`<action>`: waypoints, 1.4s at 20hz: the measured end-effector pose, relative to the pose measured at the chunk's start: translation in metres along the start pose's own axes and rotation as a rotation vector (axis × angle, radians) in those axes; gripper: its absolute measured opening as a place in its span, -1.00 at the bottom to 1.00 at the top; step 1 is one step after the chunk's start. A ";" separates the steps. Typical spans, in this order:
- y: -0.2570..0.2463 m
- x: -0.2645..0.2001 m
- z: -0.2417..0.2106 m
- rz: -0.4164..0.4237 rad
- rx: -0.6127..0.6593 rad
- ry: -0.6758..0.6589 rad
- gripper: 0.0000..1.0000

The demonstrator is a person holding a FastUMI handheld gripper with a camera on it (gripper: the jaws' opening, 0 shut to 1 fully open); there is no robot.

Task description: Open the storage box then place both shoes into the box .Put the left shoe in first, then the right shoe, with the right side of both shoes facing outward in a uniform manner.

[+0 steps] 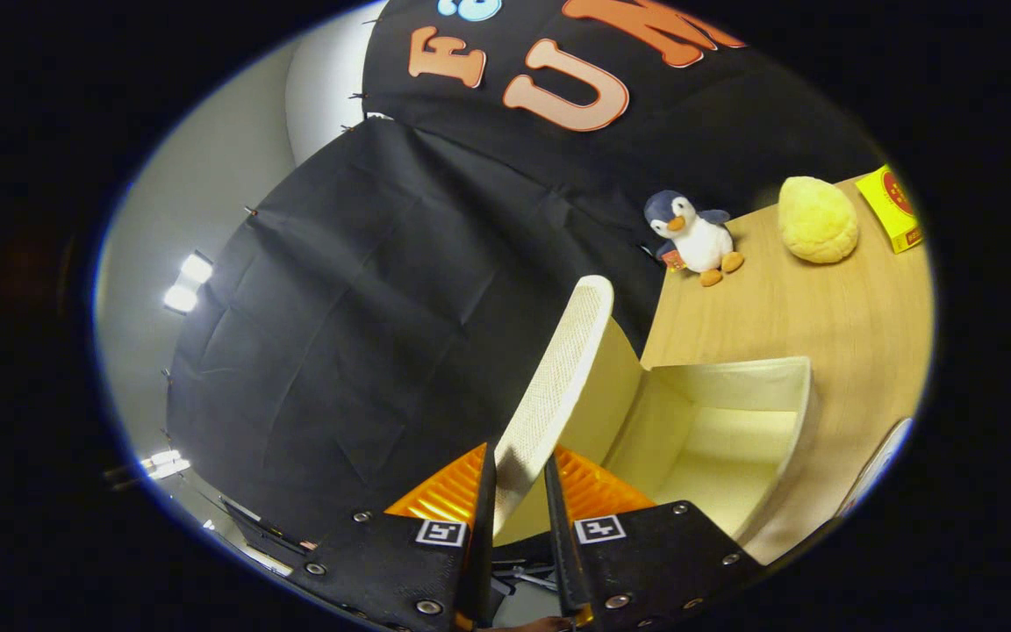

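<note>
- Black cloth hangs behind a pale wooden desk (821, 307), with ceiling lights off to the far left.
- On the far side of the desk sit a plush penguin (691, 235), a yellow plush lump (816, 219) and a small yellow carton (890, 209), all well apart from the work.
- The gripper (519, 491) is nearly closed, both fingers pressing on the near edge of the storage box's lid (558, 377), which stands raised and tilted.
- The storage box (777, 386) lies just beyond and to the right of the fingers, its cream interior open and bare; no shoe is inside yet.
- I judge the opening step to be almost done. To finish well, swing the lid fully back on its hinge line without twisting it, hold the pinch firm so the woven edge does not slip, and release only once the lid rests by itself.
</note>
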State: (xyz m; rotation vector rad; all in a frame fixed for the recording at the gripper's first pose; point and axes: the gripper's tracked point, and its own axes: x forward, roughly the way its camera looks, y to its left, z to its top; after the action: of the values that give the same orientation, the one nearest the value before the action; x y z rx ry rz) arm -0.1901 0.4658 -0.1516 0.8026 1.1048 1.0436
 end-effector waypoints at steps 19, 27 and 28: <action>0.063 0.180 -0.041 -0.075 0.000 0.106 -0.61; 0.016 0.110 -0.031 -0.156 -0.056 0.032 0.58; -0.001 0.094 -0.024 -0.187 -0.066 0.010 0.62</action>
State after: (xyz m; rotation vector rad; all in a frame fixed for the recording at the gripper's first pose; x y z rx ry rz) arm -0.2035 0.5546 -0.1883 0.6291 1.1257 0.9221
